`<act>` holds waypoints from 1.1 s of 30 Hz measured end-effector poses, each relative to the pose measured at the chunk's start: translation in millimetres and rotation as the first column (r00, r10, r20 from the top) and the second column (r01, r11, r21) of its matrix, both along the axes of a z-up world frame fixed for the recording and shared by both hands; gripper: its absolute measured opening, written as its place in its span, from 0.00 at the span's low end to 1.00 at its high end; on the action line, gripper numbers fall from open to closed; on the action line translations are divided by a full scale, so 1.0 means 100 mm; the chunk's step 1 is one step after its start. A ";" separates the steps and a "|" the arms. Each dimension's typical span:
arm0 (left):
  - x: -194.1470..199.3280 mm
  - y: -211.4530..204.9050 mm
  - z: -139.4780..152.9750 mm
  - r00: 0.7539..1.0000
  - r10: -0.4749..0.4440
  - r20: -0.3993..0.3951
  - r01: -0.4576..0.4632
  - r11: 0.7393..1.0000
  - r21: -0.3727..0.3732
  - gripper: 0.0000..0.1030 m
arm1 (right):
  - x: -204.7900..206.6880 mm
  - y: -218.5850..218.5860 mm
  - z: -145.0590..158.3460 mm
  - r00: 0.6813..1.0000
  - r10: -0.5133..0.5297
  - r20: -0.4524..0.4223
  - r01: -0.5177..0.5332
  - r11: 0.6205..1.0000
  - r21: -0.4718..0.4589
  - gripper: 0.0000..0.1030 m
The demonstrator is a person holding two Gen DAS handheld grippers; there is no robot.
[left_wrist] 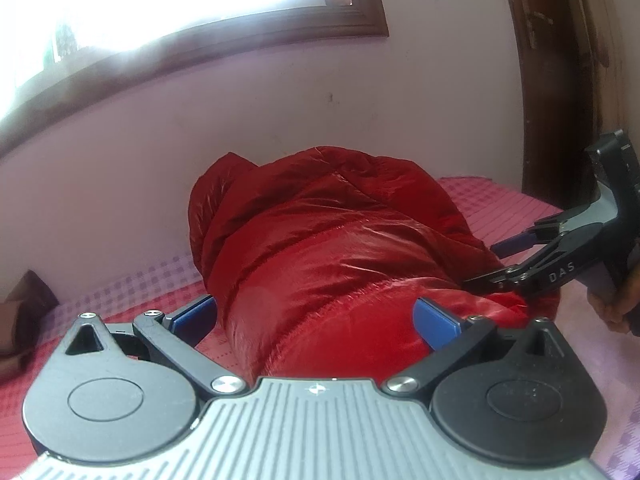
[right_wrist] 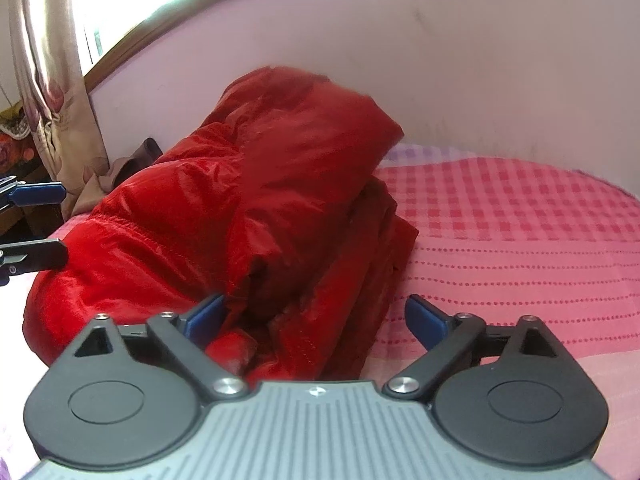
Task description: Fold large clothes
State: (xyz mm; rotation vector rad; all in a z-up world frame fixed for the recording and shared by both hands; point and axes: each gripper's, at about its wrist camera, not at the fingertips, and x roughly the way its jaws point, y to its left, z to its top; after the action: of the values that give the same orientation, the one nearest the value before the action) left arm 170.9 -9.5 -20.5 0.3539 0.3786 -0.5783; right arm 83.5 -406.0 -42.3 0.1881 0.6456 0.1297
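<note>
I have the glossy red quilted puffer jacket (right_wrist: pixel 224 200) bundled into a thick folded stack on the pink checked bedsheet (right_wrist: pixel 520 216), close to the bed's wall-side edge, probably so the near part stays free for working. My left gripper (left_wrist: pixel 316 320) stands wide with the jacket's near end between its blue pads (left_wrist: pixel 434 320), not pinched. My right gripper (right_wrist: pixel 316 316) is equally wide and empty over the stack's near corner, which I judge a release after a fold.
</note>
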 end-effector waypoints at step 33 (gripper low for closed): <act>1.16 0.66 -0.55 0.828 -0.191 -0.527 -0.082 0.888 -0.452 1.00 | 0.10 -0.20 -0.24 1.000 0.021 -0.001 -0.021 0.982 0.187 1.00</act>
State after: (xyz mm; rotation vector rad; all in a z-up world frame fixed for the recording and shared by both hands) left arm 286.8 56.4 -75.0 -0.2832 0.7828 -0.8092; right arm 93.9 -425.9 -66.6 0.3630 0.6379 0.2107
